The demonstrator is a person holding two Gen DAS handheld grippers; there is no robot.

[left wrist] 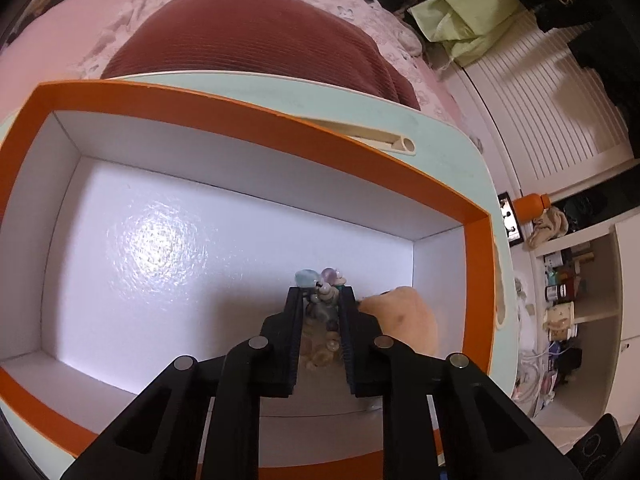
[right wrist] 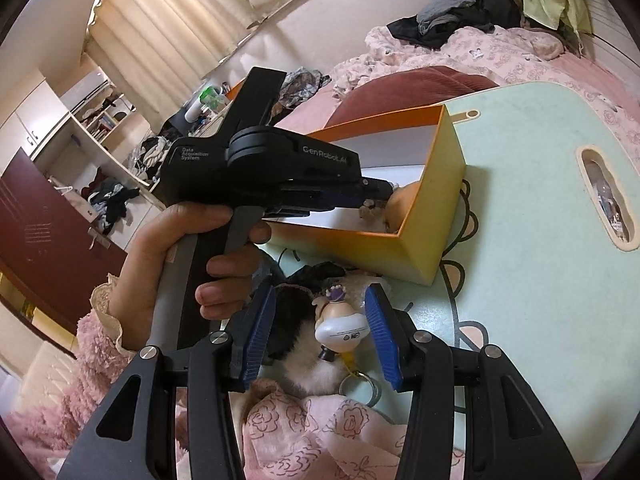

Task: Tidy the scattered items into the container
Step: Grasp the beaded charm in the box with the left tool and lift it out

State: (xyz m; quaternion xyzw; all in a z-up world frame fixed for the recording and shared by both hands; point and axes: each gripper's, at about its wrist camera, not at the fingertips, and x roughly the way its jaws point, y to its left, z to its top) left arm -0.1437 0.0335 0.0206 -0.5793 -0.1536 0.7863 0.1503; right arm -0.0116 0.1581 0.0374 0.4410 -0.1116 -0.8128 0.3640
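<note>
Inside box: left tool is gripping bead bracelet, beside plush.
Right tool: is straddling keychain figure on surface, jaws apart.
Advice: lower the bracelet, then release gently.

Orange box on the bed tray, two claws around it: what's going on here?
A person is tidying small items into the orange box. The left claw is down inside the box, shut on a beaded bracelet, beside a peach-coloured soft item already lying there. The right claw hovers outside the box with its jaws apart around a small white figurine keychain that lies on a black-and-white plush; the pads are not pressing on it.
</note>
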